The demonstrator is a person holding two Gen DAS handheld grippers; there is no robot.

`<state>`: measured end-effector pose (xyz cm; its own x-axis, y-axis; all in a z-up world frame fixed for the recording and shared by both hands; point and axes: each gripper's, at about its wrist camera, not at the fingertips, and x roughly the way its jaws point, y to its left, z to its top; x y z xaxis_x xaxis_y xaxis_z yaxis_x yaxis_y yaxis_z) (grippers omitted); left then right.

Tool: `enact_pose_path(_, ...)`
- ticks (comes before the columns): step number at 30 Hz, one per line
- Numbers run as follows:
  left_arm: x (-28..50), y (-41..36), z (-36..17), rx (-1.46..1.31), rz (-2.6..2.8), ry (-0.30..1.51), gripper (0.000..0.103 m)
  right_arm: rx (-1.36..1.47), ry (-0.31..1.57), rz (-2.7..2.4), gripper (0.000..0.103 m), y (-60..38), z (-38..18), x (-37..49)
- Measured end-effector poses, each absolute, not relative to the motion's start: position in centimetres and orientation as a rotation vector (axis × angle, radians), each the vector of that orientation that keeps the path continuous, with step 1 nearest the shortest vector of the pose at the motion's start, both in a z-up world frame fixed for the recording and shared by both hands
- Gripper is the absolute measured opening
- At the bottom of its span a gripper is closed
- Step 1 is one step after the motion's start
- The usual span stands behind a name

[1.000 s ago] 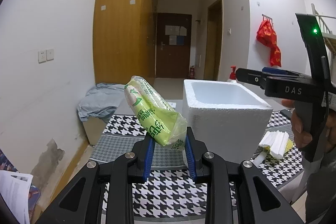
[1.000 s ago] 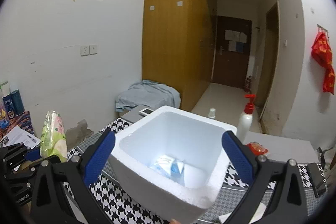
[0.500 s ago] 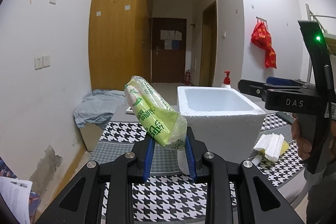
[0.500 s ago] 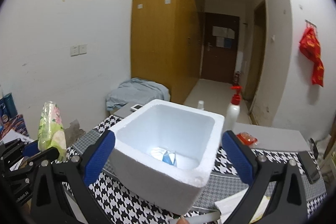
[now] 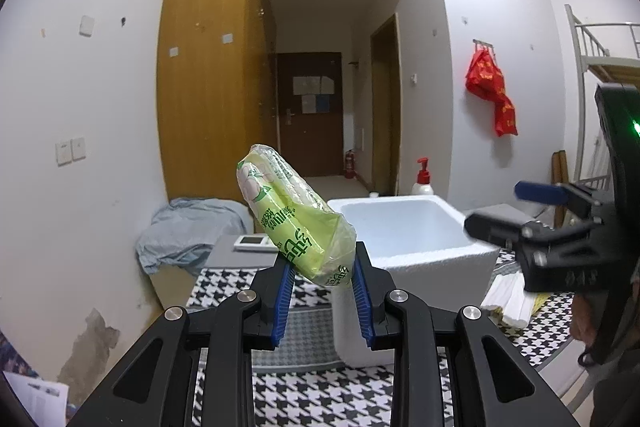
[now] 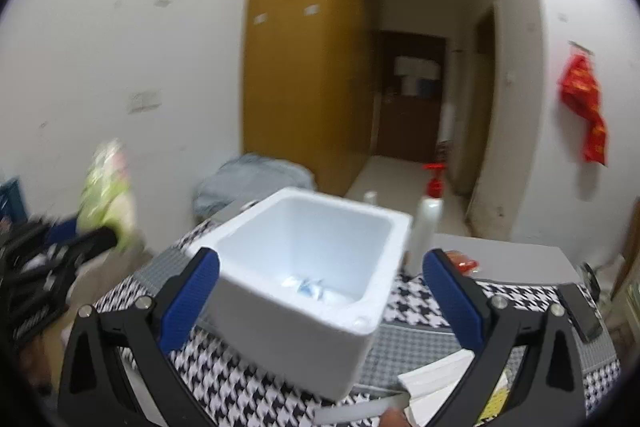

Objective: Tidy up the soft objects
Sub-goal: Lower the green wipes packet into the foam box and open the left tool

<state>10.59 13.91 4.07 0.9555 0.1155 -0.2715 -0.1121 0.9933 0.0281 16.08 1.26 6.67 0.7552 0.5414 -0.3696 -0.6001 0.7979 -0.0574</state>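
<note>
Left tongs [image 5: 322, 291] still grip green pack [image 5: 294, 219] | right tongs [image 6: 320, 301] wide, nearer foam box [image 6: 312, 267]

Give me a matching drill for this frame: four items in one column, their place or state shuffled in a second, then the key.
Items
1. green tissue pack
2. foam box
3. red bag
4. right gripper

Place or state
A. hanging on the far wall
B. open, nothing between its fingers
C. clamped in the left gripper, tilted
D. standing on the houndstooth cloth, top open

Pairs: 1-C, 2-D, 3-A, 4-B
</note>
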Motion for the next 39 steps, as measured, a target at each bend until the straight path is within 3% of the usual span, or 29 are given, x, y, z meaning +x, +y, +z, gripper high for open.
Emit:
enact_pose_path(13,13.5,11.4,5.6,0.071,0.021,0.274,0.029,-0.111,0.197,0.404,0.103,-1.7,6.4,14.1)
enact_pose_path(39,20.7,7.7,6.0,0.092,-0.131,0.375,0.03,-0.099,0.264,0.282,0.103,-7.0,5.5,14.6)
